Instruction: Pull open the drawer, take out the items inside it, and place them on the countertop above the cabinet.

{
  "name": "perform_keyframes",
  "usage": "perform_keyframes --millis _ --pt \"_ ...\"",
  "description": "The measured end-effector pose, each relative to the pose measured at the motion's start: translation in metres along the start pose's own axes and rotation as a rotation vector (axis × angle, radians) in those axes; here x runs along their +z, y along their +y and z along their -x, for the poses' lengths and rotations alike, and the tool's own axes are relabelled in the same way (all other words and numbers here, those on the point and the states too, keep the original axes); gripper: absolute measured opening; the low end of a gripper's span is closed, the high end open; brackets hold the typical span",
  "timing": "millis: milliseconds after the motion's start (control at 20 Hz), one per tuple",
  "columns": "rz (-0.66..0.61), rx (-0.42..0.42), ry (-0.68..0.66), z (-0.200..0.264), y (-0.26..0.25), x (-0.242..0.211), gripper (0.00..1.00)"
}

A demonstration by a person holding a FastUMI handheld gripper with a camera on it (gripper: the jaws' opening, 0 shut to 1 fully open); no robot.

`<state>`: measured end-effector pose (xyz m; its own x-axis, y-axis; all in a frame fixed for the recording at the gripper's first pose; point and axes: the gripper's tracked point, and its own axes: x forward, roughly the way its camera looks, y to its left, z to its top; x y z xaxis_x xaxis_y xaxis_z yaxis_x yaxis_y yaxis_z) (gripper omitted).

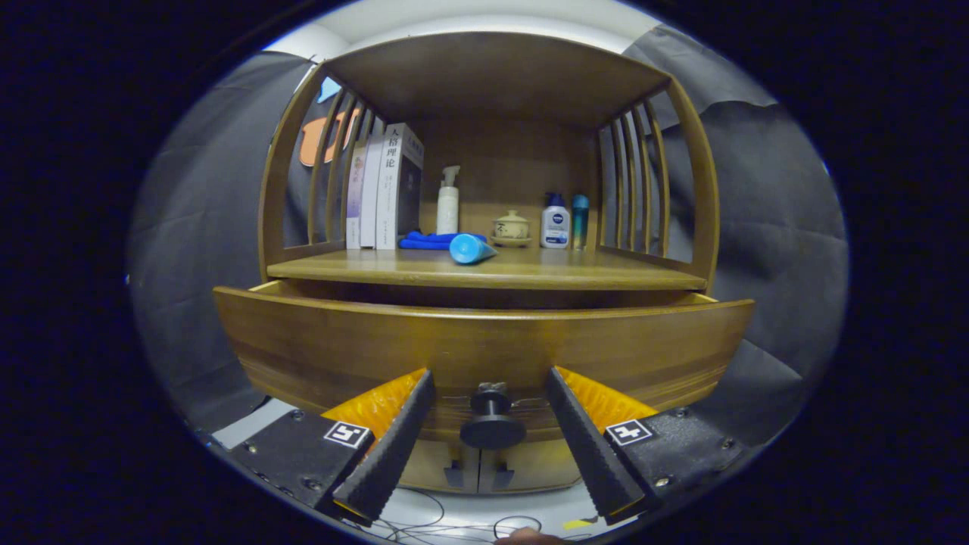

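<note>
Currently my gripper (490, 393) is spread wide, one finger either side of the drawer's single dark knob (492, 424), neither touching it. Drawer (484, 348) is pulled out partway; its front hides the inside, so can't tell what's in it. Countertop (575, 266) just above carries: three books (382, 189) upright at the left, one blue cloth (428, 241), one blue tube (471, 248) lying on its side, one white pump bottle (447, 203), one small lidded pot (512, 225) on a saucer, two bottles (564, 221) at the right. Cables (454, 522) on the floor below the cabinet.
</note>
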<state>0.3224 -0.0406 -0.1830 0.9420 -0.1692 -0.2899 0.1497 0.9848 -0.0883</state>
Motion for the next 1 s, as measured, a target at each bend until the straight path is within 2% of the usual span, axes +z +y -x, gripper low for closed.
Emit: perform_keyframes --millis 550,800,1000 --pt "0.022 -0.019 -0.007 -0.064 0.002 0.012 0.99" --pt "0.041 -0.019 0.002 -0.059 -0.003 0.015 0.99" --pt "0.014 -0.012 -0.028 -0.046 -0.015 0.04 1.0"
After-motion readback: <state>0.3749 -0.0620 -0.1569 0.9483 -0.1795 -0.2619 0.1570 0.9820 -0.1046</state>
